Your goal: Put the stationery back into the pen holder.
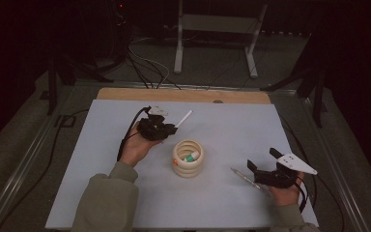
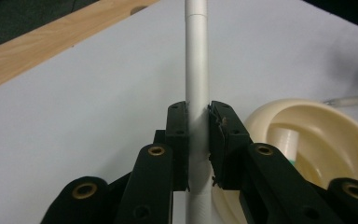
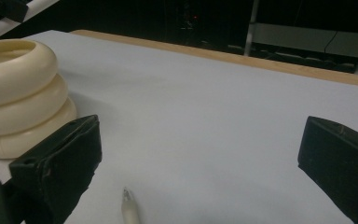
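Clamping a slim, smooth white pen (image 2: pixel 196 70), the left hand-held gripper (image 2: pixel 197 140) grips its barrel.

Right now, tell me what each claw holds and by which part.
The left claw is shut on the white pen, gripping its barrel partway along. The right claw is open and holds nothing.

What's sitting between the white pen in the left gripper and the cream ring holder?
Nothing visible. The left gripper is shut on the white pen, and bare white table lies between it and the cream ring holder. A green-banded marker already stands inside.
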`<action>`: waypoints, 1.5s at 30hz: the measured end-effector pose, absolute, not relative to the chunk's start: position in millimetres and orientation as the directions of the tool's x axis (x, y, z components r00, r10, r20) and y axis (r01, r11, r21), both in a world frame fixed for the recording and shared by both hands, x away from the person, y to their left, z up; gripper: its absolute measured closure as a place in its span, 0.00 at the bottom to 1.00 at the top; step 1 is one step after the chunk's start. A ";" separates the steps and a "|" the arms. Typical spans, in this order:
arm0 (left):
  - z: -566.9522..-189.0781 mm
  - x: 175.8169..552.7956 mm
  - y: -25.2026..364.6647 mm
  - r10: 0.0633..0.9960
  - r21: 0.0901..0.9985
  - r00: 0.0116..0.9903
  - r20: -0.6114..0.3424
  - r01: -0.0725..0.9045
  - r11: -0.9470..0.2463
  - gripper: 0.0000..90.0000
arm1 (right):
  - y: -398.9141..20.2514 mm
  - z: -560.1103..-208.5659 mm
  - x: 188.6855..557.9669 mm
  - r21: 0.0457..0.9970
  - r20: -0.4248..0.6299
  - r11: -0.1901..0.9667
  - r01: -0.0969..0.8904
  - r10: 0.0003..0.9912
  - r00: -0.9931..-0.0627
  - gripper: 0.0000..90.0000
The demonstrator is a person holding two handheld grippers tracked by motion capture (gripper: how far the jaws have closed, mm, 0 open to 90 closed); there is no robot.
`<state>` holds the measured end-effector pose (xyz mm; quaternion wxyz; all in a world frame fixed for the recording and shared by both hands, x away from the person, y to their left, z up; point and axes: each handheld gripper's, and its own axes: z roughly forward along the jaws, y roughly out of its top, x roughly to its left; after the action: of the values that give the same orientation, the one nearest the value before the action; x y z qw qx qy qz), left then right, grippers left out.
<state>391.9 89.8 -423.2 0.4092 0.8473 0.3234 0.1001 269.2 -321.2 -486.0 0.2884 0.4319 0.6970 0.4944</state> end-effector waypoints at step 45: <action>-415.8 359.7 55.6 0.555 0.840 0.824 -0.112 0.377 -0.391 0.88 | -321.4 -485.6 268.8 0.939 0.026 0.137 0.316 0.888 -0.460 0.00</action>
<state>359.7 55.6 -415.8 0.4749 0.8287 0.2812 0.0933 268.8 -321.4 -485.6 0.2887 0.4323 0.6964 0.4948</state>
